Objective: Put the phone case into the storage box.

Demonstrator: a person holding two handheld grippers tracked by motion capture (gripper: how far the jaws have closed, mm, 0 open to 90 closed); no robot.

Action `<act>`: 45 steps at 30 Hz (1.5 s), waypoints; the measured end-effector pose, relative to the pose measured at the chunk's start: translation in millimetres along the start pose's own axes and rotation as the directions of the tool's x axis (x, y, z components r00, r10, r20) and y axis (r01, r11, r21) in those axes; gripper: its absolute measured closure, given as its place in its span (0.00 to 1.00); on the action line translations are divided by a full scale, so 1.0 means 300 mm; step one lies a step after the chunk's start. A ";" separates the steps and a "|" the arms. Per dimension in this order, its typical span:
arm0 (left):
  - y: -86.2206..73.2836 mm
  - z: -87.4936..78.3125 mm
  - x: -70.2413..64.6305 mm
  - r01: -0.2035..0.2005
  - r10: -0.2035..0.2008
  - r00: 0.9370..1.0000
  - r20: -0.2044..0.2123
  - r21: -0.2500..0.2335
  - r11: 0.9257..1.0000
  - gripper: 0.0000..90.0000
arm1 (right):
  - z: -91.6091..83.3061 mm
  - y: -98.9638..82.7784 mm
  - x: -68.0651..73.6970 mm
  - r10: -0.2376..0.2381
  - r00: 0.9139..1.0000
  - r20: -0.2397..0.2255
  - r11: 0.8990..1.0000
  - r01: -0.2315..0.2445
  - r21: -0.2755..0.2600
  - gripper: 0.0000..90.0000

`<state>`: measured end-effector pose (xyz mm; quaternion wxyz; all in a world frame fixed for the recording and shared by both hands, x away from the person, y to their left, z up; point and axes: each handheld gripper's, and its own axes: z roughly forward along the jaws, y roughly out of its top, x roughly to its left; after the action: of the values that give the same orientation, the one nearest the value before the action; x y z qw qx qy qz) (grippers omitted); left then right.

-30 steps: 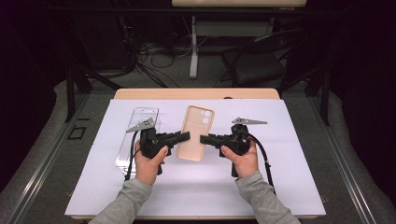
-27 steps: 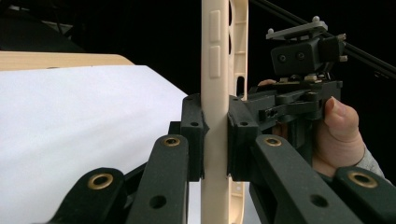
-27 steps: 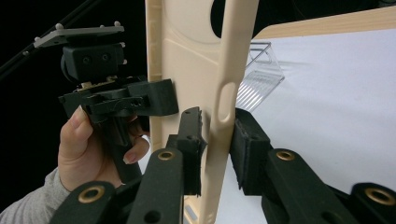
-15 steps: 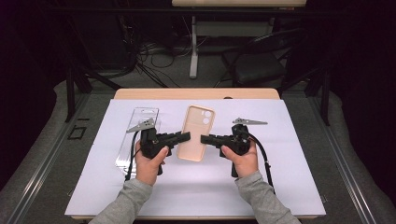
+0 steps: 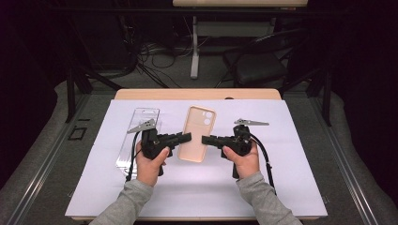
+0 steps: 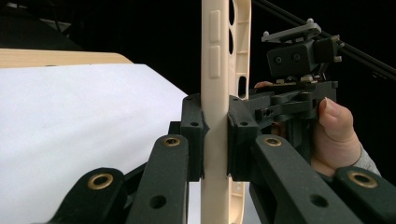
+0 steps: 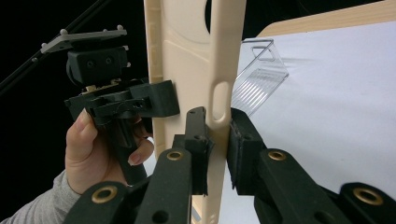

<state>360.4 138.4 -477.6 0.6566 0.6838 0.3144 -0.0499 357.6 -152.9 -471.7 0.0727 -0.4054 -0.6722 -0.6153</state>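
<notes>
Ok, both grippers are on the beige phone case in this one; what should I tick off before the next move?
1. Left gripper clamped on one long edge of the beige soft plastic phone case: ok, pads press both faces.
2. Right gripper clamped on the opposite long edge: ok; its jaws have just been closing on that rim.
3. Case held between the two grippers: ok; whether it has lifted off the white sheet covering the table: cannot tell.
4. Clear ridged plastic packaging tray apart from the case: ok, it lies flat beside the left gripper.
5. Case unbent: ok, its edges look straight in both gripper views.
</notes>
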 end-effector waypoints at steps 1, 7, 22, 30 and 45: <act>0.000 0.000 0.000 0.000 0.000 1.000 0.000 0.000 1.000 0.89 | 0.001 -0.001 -0.001 0.000 1.000 -0.001 1.000 0.000 -0.004 0.89; 0.000 0.000 0.001 0.000 0.000 1.000 -0.001 0.000 1.000 0.89 | 0.000 -0.004 -0.004 0.008 1.000 -0.009 1.000 -0.008 -0.001 0.89; -0.001 0.002 0.001 0.005 -0.005 1.000 -0.005 0.000 1.000 0.89 | -0.001 -0.008 -0.009 0.021 1.000 -0.019 1.000 -0.021 -0.013 0.90; -0.001 0.003 0.000 0.003 -0.003 1.000 -0.006 0.001 1.000 0.89 | -0.001 -0.008 -0.009 0.017 1.000 -0.019 1.000 -0.018 -0.012 0.90; -0.001 0.003 0.000 0.002 -0.003 1.000 -0.010 -0.002 1.000 0.89 | -0.002 -0.008 -0.007 0.012 1.000 -0.017 1.000 -0.012 -0.019 0.90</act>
<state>360.4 137.6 -478.0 0.6554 0.6831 0.3187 -0.0469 357.3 -154.1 -474.5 0.0781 -0.4049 -0.6632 -0.6245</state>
